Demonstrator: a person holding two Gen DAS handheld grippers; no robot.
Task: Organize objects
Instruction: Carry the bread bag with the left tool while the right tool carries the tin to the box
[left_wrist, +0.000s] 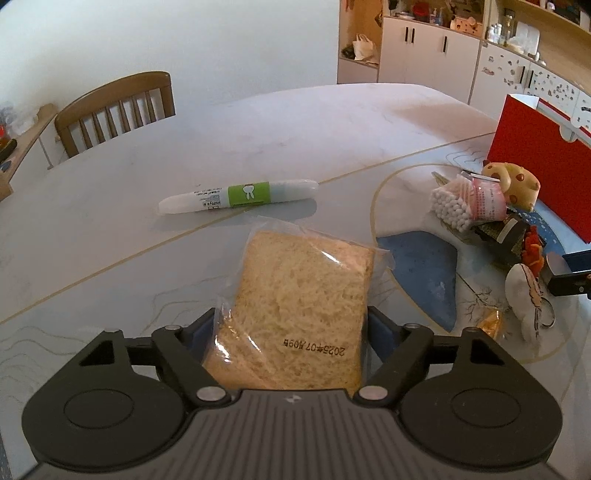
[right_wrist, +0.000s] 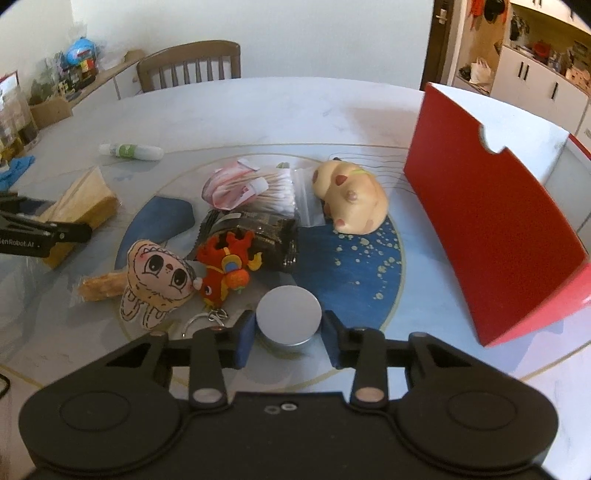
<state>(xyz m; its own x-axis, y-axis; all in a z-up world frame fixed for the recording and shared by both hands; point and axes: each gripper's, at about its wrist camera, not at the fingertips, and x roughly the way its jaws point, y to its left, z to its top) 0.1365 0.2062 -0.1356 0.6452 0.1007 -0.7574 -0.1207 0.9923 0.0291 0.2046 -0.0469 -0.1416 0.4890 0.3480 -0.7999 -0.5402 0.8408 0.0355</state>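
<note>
Left hand-held gripper (left_wrist: 291, 332) clamped on bagged bread slice (left_wrist: 299, 314) above the tabletop (left_wrist: 258, 140); right hand-held gripper (right_wrist: 289, 332) fingers bracketing round silver tin (right_wrist: 288, 310), contact unclear; plush toys beyond; white tube (left_wrist: 236, 195) farther; red box (right_wrist: 491, 210) at right

Both wrist cameras look forward, low and close, sharing the table (left_wrist: 258, 122) and red box (right_wrist: 491, 206).

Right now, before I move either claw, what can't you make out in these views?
- Bread bag: its near end is hidden under the left claw housing in the left view.
- Round tin: its base and contact with the right claw pads are unclear in the right view.
- Red box: its inside is hidden by its own wall.
</note>
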